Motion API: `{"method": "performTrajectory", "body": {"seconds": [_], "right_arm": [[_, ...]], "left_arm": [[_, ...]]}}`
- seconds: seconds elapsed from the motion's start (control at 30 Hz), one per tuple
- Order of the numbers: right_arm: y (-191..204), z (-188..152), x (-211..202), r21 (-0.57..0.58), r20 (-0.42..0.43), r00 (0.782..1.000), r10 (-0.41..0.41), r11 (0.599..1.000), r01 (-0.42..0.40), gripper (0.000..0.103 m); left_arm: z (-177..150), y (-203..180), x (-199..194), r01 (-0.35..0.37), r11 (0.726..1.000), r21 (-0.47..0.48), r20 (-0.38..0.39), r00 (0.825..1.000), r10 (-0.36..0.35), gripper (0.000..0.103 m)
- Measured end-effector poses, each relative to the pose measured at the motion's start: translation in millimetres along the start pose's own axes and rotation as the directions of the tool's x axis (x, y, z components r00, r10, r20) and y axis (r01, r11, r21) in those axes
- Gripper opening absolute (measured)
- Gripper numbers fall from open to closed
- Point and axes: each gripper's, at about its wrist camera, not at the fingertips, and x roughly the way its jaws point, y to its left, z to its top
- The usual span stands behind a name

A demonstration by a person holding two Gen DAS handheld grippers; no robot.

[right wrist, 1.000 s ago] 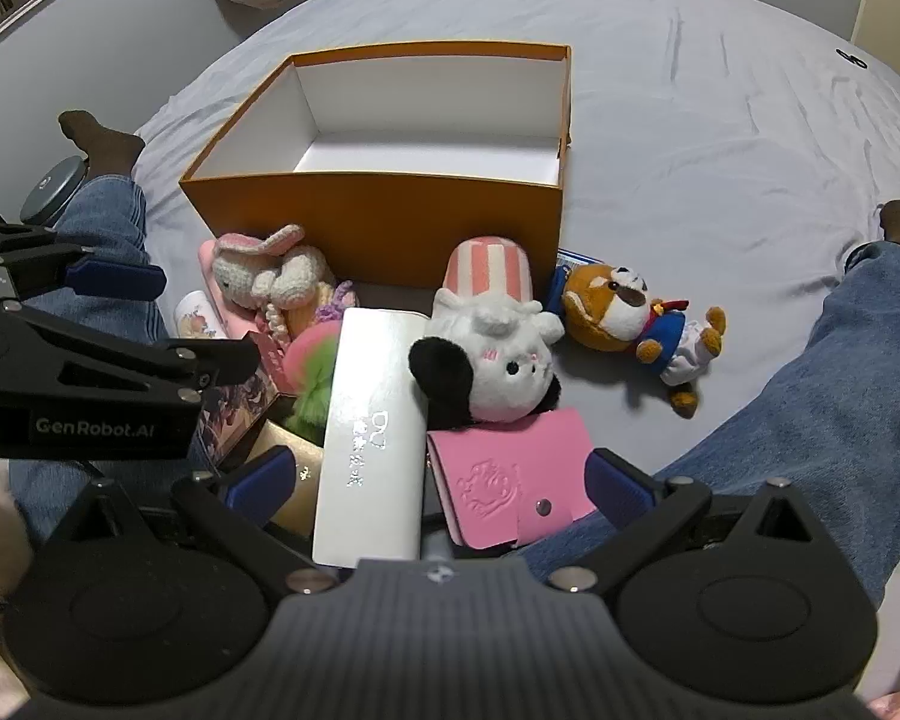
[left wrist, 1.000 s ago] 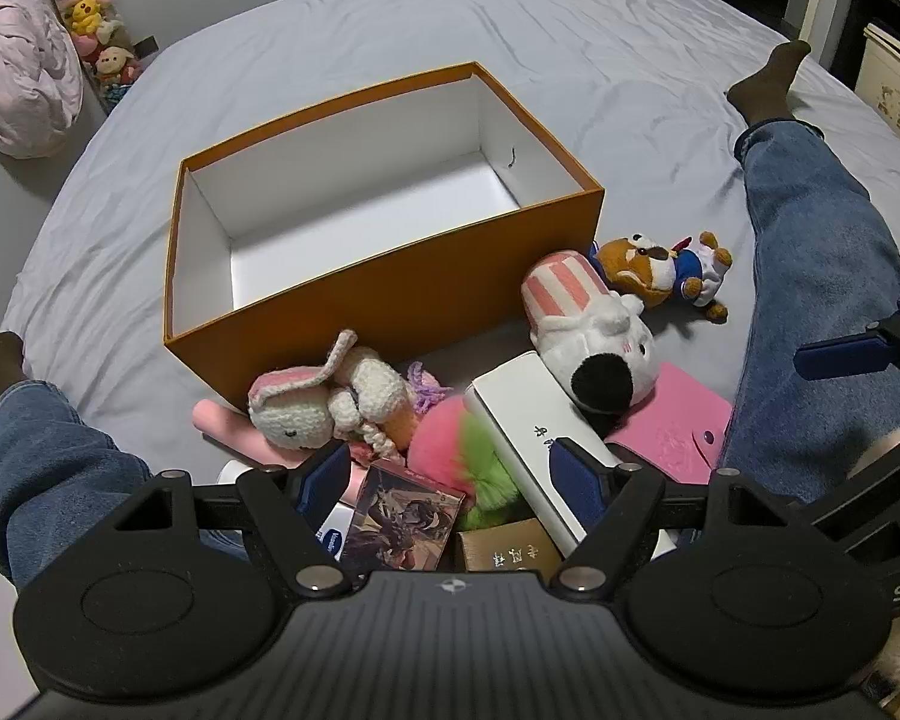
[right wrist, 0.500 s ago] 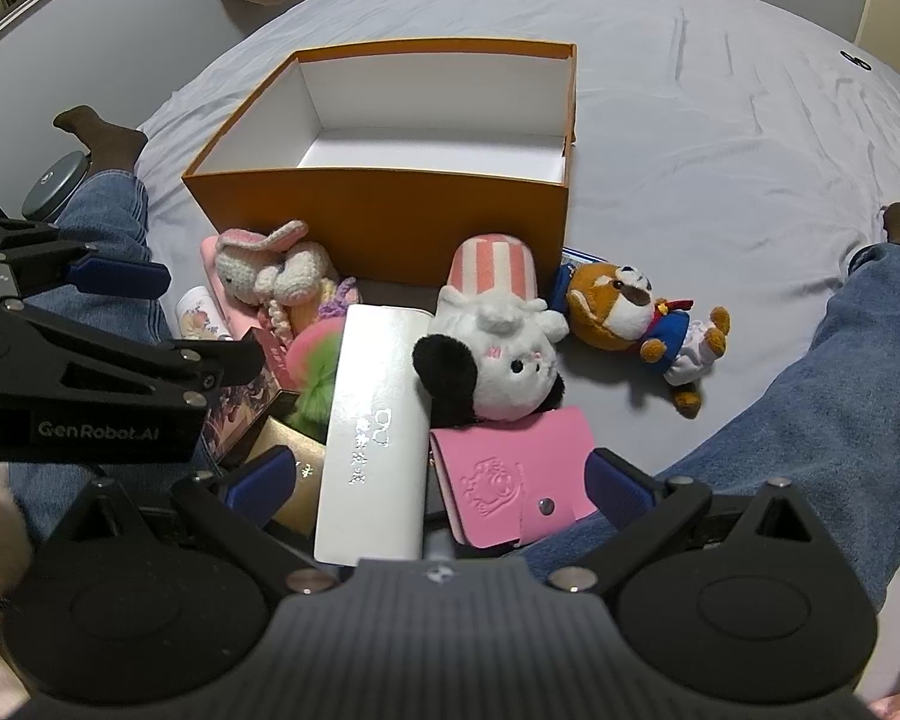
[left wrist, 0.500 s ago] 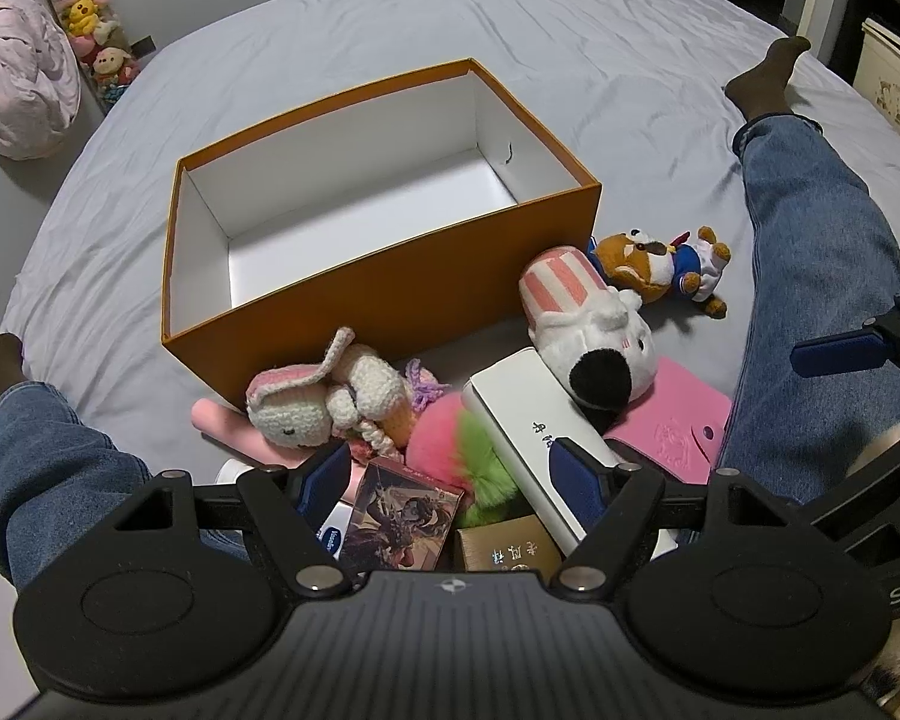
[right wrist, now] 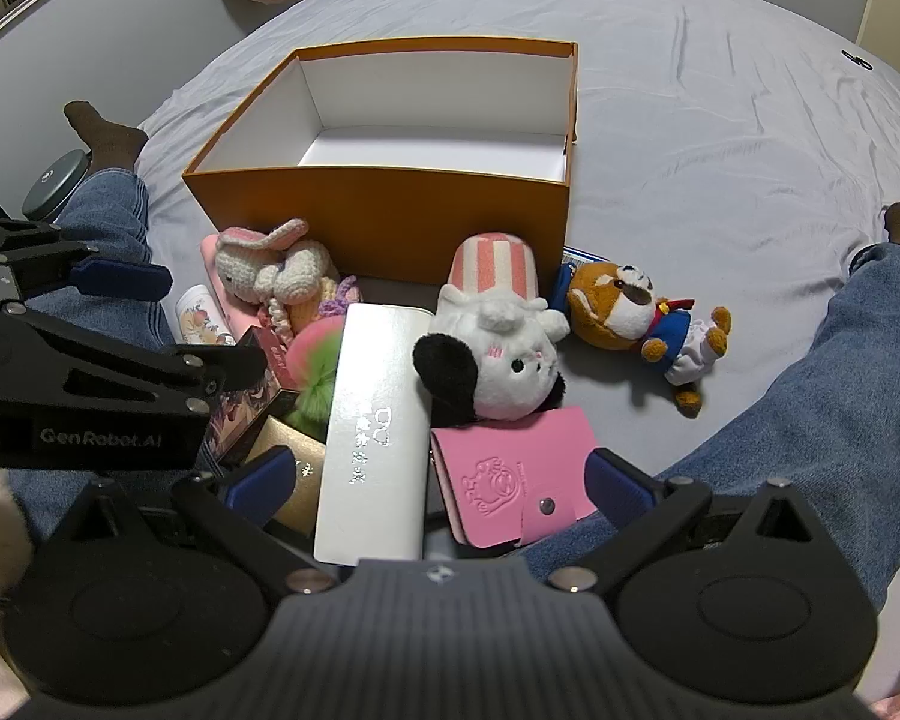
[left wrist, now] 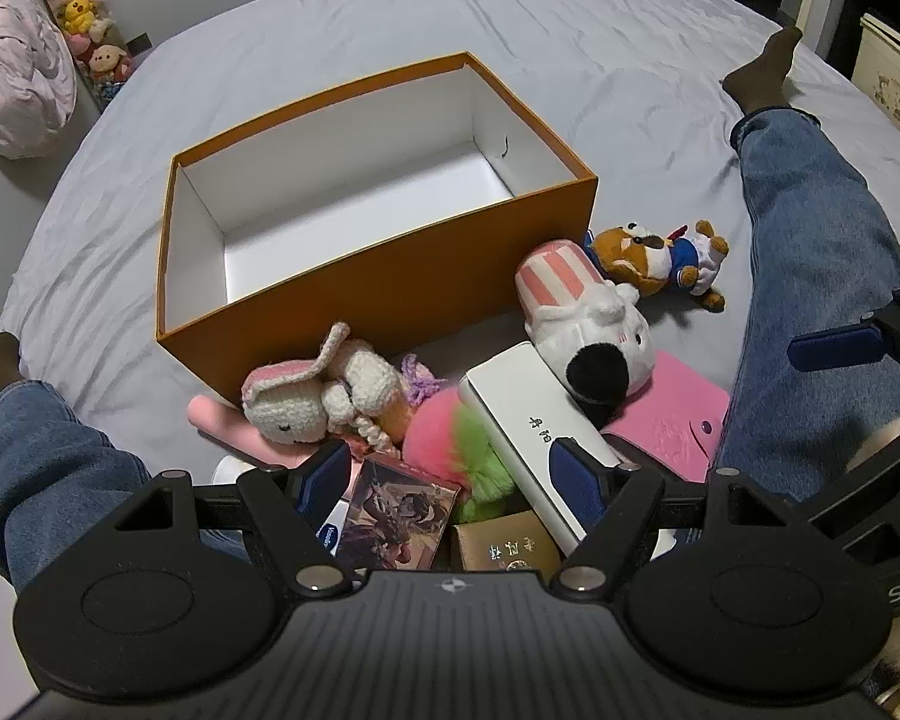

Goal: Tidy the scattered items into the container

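Orange cardboard box (left wrist: 384,276), white-lined: unmoved ahead of both hand-held grippers. Left hand-held gripper (left wrist: 450,474) and right hand-held gripper (right wrist: 438,486): still released, little changed, over the toy pile.

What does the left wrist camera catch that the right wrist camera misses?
Only the left wrist view shows the column of small plush toys by the wall and a cream cabinet. Only the right wrist view shows the small floral bottle and the left gripper from the side. Both show the empty orange box, the crochet bunny, the white box and the pink wallet.
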Motion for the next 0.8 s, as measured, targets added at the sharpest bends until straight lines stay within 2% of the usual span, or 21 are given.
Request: {"method": "performTrajectory", "body": {"seconds": [0.57, 0.8], "right_arm": [[3.1, 0.3, 4.5, -0.012, -0.02, 1.0, 0.005, 1.0, -0.005, 0.103], [0.3, 0.8, 5.8, -0.005, -0.022, 1.0, 0.019, 1.0, -0.019, 0.102]], "left_arm": [[1.3, 0.0, 4.2, 0.003, 1.0, -0.001, -0.028, 1.0, -0.003, 0.086], [2.3, 1.7, 6.4, 0.035, 0.999, -0.009, -0.032, 0.999, -0.035, 0.08]]}}
